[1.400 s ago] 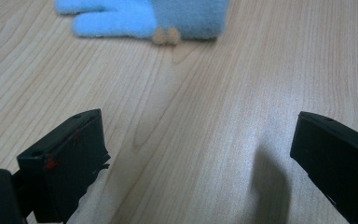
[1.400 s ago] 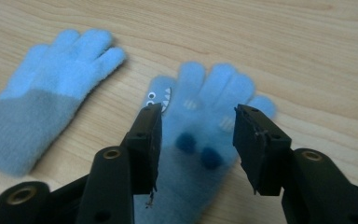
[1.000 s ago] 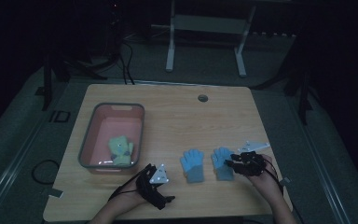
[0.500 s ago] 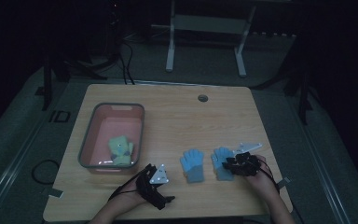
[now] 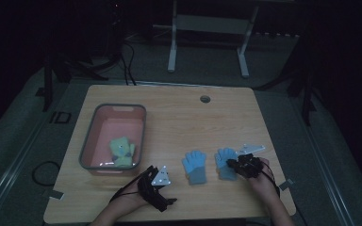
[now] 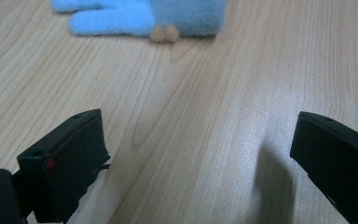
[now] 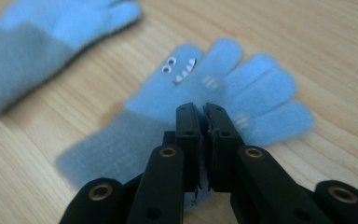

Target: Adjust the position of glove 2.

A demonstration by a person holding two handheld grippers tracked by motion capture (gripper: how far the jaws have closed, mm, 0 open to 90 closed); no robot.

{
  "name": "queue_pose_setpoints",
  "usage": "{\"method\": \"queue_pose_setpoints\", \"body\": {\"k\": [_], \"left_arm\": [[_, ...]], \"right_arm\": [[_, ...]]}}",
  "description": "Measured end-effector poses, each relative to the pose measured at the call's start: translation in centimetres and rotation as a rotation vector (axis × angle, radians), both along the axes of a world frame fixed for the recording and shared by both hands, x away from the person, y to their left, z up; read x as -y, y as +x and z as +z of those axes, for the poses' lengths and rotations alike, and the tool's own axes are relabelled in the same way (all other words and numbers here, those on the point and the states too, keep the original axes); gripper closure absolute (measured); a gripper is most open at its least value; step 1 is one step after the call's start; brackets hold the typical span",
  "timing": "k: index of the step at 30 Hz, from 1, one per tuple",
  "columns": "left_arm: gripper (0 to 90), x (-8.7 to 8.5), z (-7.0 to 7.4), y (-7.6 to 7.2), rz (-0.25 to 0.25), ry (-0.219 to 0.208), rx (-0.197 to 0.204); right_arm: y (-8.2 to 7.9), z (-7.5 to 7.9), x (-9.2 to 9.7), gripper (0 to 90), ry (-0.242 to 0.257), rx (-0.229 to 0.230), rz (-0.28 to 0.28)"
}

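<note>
Two blue gloves lie palm-up near the table's front edge. The right glove [image 5: 223,160] [image 7: 256,84] has a small face and a grey cuff. My right gripper [image 5: 234,165] [image 7: 203,112] rests on its palm; its jaws have just been closing and now stand together, pinching the fabric. The left glove [image 5: 195,167] [image 7: 37,42] lies free beside it, and its cuff edge [image 6: 168,14] is ahead of my left gripper [image 5: 167,185] [image 6: 200,154]. That gripper hovers low over bare wood, jaws wide apart with nothing between them.
A pink tub [image 5: 89,141] with a grey rim stands at the left and holds a green glove [image 5: 121,151]. A round cable hole [image 5: 205,99] sits near the far edge. A small white piece [image 5: 252,149] lies beyond the right hand.
The right gripper has shifted slightly left onto the right glove's palm and its jaws have come together. The left gripper has stayed put.
</note>
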State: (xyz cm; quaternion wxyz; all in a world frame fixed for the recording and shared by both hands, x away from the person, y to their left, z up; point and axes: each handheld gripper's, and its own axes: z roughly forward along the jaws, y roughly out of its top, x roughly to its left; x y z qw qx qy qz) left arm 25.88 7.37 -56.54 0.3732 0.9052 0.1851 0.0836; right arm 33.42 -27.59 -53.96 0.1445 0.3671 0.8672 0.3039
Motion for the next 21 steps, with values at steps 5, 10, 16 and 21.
{"method": "queue_pose_setpoints", "body": {"k": [5, 10, 16, 21], "left_arm": [[3.8, 0.0, 0.0, 0.0, -0.003, -0.001, -0.001], [3.8, 0.0, 0.0, 0.0, -0.006, 0.001, 0.000], [3.8, 0.0, 0.0, 0.0, -0.006, 0.002, 0.000], [3.8, 0.0, 0.1, 0.0, -0.005, 0.002, 0.001]], "right_arm": [[-0.2, 1.2, 0.1, 85.7, 0.038, 0.017, -0.004], [-0.5, 3.3, -0.2, 85.7, 0.056, 0.050, 0.007], [-0.9, 5.1, -0.9, 85.7, 0.084, 0.069, 0.034], [-1.3, 6.6, -2.5, 85.8, 0.117, 0.091, 0.075]]}}
